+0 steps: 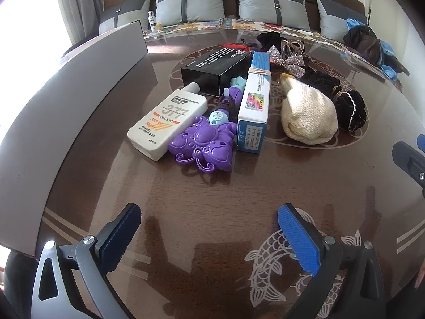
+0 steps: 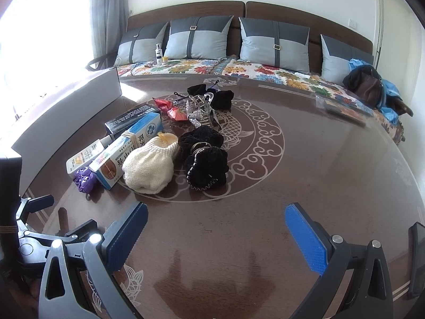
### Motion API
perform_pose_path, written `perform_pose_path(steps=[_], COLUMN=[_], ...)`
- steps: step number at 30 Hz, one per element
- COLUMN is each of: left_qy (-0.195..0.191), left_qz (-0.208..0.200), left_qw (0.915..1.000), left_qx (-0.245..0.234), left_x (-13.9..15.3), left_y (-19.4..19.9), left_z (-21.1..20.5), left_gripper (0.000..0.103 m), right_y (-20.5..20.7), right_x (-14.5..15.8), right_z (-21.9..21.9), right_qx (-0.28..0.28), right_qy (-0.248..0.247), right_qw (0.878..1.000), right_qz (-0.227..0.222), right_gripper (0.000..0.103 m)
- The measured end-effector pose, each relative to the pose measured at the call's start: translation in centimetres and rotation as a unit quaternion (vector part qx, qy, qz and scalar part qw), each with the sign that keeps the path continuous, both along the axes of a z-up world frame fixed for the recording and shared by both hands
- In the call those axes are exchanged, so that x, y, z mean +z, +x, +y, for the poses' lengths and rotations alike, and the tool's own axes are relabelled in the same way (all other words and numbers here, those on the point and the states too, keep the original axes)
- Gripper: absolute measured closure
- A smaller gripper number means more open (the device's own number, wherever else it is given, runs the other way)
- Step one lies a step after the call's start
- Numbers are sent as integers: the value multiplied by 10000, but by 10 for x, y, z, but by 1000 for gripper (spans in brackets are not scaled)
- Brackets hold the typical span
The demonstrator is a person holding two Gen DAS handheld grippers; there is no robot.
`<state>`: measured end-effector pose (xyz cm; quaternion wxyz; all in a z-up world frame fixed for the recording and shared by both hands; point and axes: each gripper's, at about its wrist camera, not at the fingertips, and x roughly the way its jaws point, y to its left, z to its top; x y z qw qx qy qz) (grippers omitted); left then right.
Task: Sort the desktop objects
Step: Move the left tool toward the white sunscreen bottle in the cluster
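Note:
A pile lies on the round brown table (image 1: pixel 212 186): a white sunscreen bottle (image 1: pixel 167 122), a purple plastic toy (image 1: pixel 204 143), a blue-white carton (image 1: pixel 255 106), a black box (image 1: pixel 215 69), a cream knit pouch (image 1: pixel 308 114), black scrunchies (image 1: pixel 348 106) and a glitter bow clip (image 1: pixel 287 58). My left gripper (image 1: pixel 209 223) is open and empty, short of the toy. My right gripper (image 2: pixel 216 220) is open and empty, short of the knit pouch (image 2: pixel 148 167) and scrunchies (image 2: pixel 207 159). The carton (image 2: pixel 124 148), sunscreen bottle (image 2: pixel 83 158), toy (image 2: pixel 85 179), black box (image 2: pixel 130 119) and bow clip (image 2: pixel 198 111) also show there.
A grey open box (image 1: pixel 71 101) stands along the table's left edge, also in the right wrist view (image 2: pixel 66 117). Red wrappers (image 2: pixel 172 109) lie behind the pile. A sofa with cushions (image 2: pixel 265 42) and a dark bag (image 2: pixel 366 85) is behind. A phone (image 2: pixel 418 257) lies at right.

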<state>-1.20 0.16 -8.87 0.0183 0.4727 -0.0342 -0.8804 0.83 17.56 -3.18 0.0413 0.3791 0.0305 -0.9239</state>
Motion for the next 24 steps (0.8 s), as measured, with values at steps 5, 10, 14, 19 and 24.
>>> perform_pose_path(steps=[5,10,14,19,24], left_qy=[30,268,378,374,379], left_qz=[-13,-7,-31,-11,37], left_qw=[9999,9994,9986,9979,9970], left_qx=[-97,-225,-356,-534,-681], left_x=[0,-2,-3,-2,-2], left_y=[-10,-25,-44,-68,-99], left_z=[2,2,5,12,20], left_gripper=[0,0,0,0,0], right_y=[-8,-16,-18,-25,-32], right_x=[-18,-42,-48,-51,-52], right_z=[2,8,10,15,22], right_qx=[-66,-167,-207,-219,-237], right_qy=[106,130,120,75,35], right_qw=[9987,9942,9931,9924,9934], right_qz=[-490,-1059,-1152,-1212,-1125], right_gripper=[0,0,0,0,0])
